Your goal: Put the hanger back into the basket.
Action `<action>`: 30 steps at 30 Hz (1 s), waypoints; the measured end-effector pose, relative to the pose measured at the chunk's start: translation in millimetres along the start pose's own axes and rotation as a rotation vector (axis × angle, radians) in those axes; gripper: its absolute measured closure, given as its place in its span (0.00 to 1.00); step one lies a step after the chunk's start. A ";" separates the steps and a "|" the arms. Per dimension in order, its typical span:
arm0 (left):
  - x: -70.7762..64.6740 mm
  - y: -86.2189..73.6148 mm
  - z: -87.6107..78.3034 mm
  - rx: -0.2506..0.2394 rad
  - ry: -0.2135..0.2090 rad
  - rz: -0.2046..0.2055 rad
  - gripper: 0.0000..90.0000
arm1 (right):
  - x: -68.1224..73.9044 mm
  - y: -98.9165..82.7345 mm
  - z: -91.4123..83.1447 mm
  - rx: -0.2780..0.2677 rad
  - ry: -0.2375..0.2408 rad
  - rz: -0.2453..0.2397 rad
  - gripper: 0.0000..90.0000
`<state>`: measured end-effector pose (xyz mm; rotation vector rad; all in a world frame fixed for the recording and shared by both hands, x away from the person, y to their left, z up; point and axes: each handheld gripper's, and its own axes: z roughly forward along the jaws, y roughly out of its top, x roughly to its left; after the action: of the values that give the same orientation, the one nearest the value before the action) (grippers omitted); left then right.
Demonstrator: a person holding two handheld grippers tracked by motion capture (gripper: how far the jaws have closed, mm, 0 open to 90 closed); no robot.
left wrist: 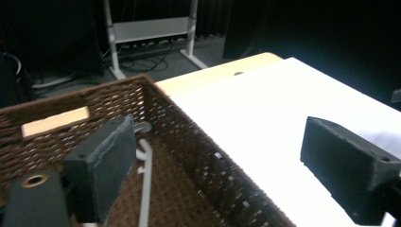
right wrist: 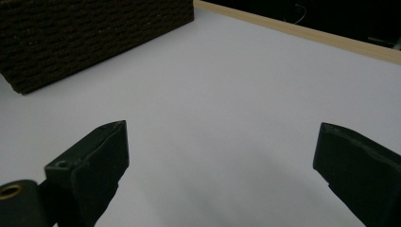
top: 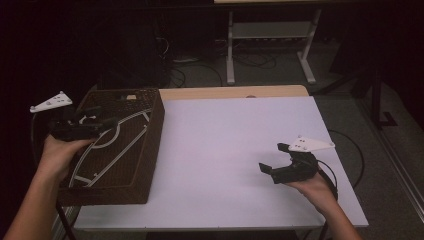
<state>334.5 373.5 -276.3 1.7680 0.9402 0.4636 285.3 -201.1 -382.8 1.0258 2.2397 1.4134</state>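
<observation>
A dark brown wicker basket point(top: 147, 150) stands on the left part of the white table point(top: 230, 145). White plastic hangers point(top: 117, 137) lie inside it. My left gripper point(top: 102, 116) hovers over the basket's far left part. Its jaws are wide open with nothing between them point(left wrist: 222, 142), one over the basket's inside and one over the table. A white hanger bar point(left wrist: 147, 175) lies just below the left jaw. My right gripper point(top: 274, 157) is low over the table's right side, open and empty point(right wrist: 227, 137), and points toward the basket's wall point(right wrist: 90, 33).
A small pale wooden tag point(left wrist: 56, 121) sits on the basket's far wall. A strip of bare wood point(top: 235, 92) runs along the table's far edge. Behind the table, a white metal stand point(top: 270, 45) and cables point(top: 195, 67) are on the dark floor.
</observation>
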 end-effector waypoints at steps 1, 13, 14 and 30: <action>-4.5 -0.8 2.2 -0.009 -0.010 -0.004 0.11 | -0.3 0.8 -0.4 -0.001 0.000 -0.001 0.04; -53.8 -7.0 25.6 -0.052 -0.113 0.042 0.03 | 0.6 23.5 -2.0 -0.062 0.011 -0.021 0.03; -58.0 -7.9 28.2 -0.060 -0.128 0.043 0.03 | 0.4 24.9 -1.6 -0.067 0.013 -0.023 0.03; -97.5 -26.9 65.1 -0.096 -0.247 0.049 0.03 | -1.0 46.0 -2.5 -0.151 0.024 -0.021 0.00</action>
<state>308.9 262.4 -314.6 1.7183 0.6916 0.3069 303.3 -191.5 -341.5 0.9381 2.1161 1.5666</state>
